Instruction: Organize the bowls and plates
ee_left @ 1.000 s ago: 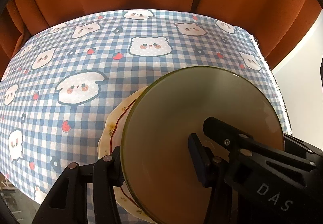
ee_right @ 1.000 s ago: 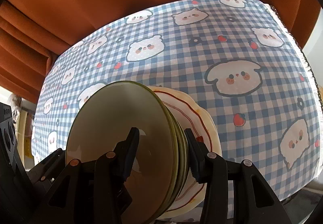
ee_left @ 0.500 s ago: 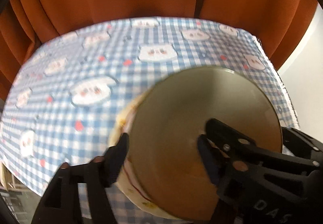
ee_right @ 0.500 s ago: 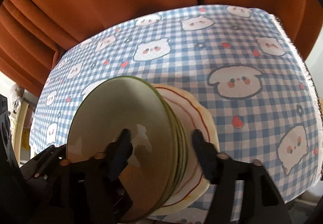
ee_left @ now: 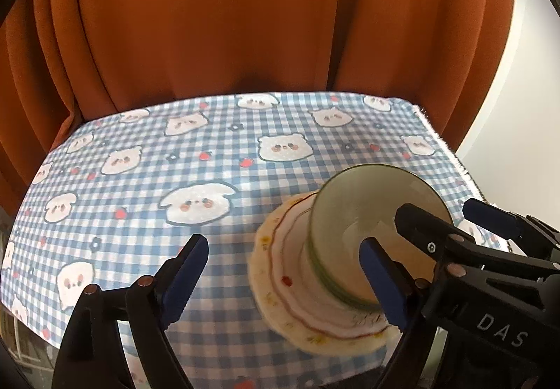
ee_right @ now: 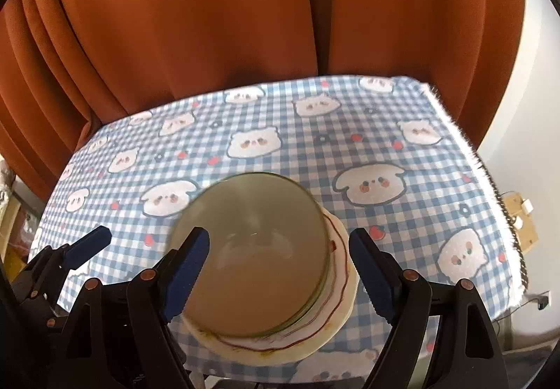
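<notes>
**Stack near the edge could tip**

While both tongs hang wide open with nothing in them, the dishes sit alone, and a bump could knock them over.

Biggest is the orange curtain (ee_right: pixel 245 21), filling the view from 9 o'clock over to 3 o'clock. Below it is the table with its blue checked cloth (ee_right: pixel 297 151), covered in little bear faces. The cloth's frayed edge (ee_right: pixel 490 186) runs down at about 3 o'clock.

Next is the cream plate (ee_right: pixel 341 298) with a wavy red line, at about 6 o'clock on the table, near the front edge. The green bowls (ee_right: pixel 259 249) are piled on top of it. Their rims do not line up neatly, and the pile looks a bit leaned, though the picture is blurry there.

Smaller are the tongs. The right tongs (ee_right: pixel 276 270) have a tip on each side of the pile, not touching it as far as I can tell. The left tongs (ee_left: pixel 283 273) are spread wide too, and their right tip sits just in front of the bowls (ee_left: pixel 371 210) at about 4 o'clock in that view.

What could go wrong? A tip could catch a rim on the way out and drag the top bowl off. The pile is close to the front edge, so a push toward 6 o'clock could send it to the floor. The cloth could also slide.
</notes>
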